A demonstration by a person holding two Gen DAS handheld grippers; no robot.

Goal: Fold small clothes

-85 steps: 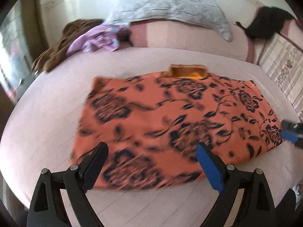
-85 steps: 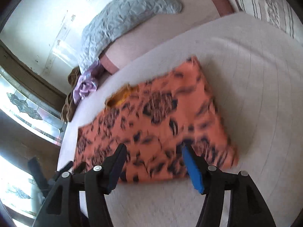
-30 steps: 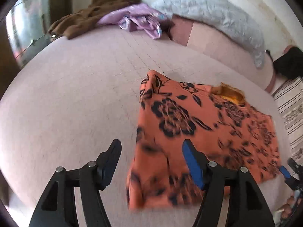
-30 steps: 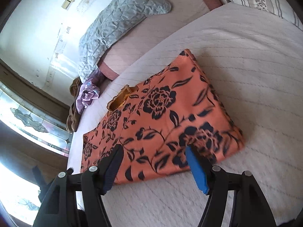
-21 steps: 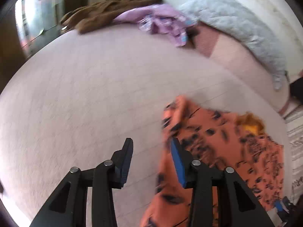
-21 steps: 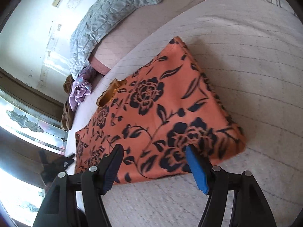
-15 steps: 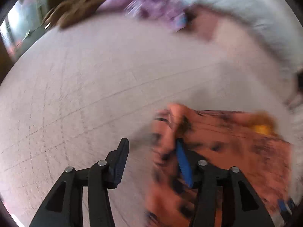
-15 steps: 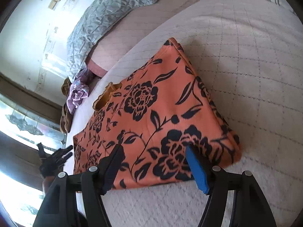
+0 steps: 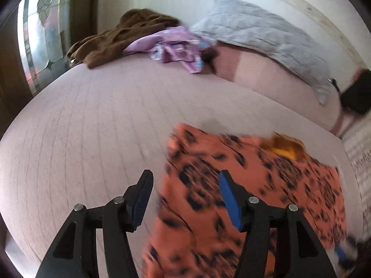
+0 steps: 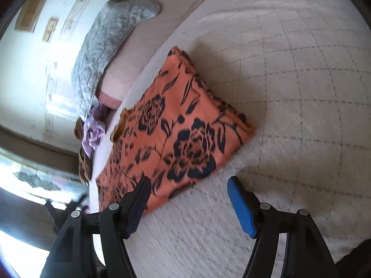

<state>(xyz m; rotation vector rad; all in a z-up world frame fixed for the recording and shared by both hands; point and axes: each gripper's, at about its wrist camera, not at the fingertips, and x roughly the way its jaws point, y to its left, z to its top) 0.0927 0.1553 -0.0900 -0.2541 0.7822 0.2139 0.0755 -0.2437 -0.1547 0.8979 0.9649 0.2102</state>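
Observation:
An orange garment with black flowers lies flat and folded on the pale pink bedspread. A yellow-brown collar part shows at its far edge. My left gripper is open and empty, over the garment's left edge. In the right wrist view the garment lies ahead and to the left. My right gripper is open and empty, just off the garment's near right corner, above the bedspread.
A grey quilted pillow lies at the head of the bed. A purple cloth and a brown garment lie at the far left. A black item sits far right. A window is left of the bed.
My left gripper swung to the garment's left edge, narrowed its jaws briefly, then opened wider. My right gripper shifted right and closer, off the garment's right corner. The garment stays flat.

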